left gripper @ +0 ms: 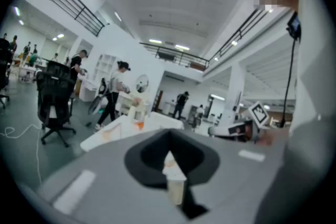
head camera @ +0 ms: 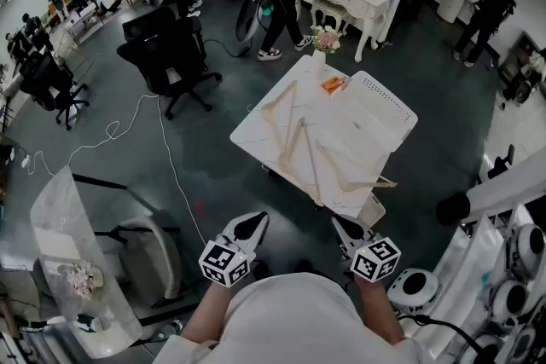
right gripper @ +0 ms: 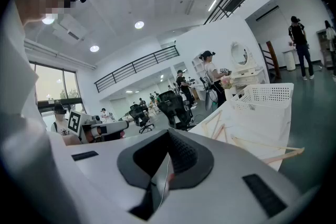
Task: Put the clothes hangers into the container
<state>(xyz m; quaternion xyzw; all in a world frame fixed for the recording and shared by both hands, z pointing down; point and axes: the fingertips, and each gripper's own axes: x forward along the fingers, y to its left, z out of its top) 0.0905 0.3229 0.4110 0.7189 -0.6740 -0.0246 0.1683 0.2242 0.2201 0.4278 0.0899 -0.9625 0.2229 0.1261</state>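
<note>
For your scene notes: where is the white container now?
Head view: the container sits on the white table, at its right side, beside the wooden hangers.

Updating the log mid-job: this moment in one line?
left gripper jaws shut, empty | right gripper jaws shut, empty | hangers on table, none gripped | container on table

L gripper (head camera: 254,222) shut, R gripper (head camera: 343,227) shut, both empty, side by side

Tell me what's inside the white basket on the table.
From the head view, the white basket looks bare inside; no hanger shows in it. The wooden hangers lie on the table beside it. The right gripper view shows only its outer wall.
</note>
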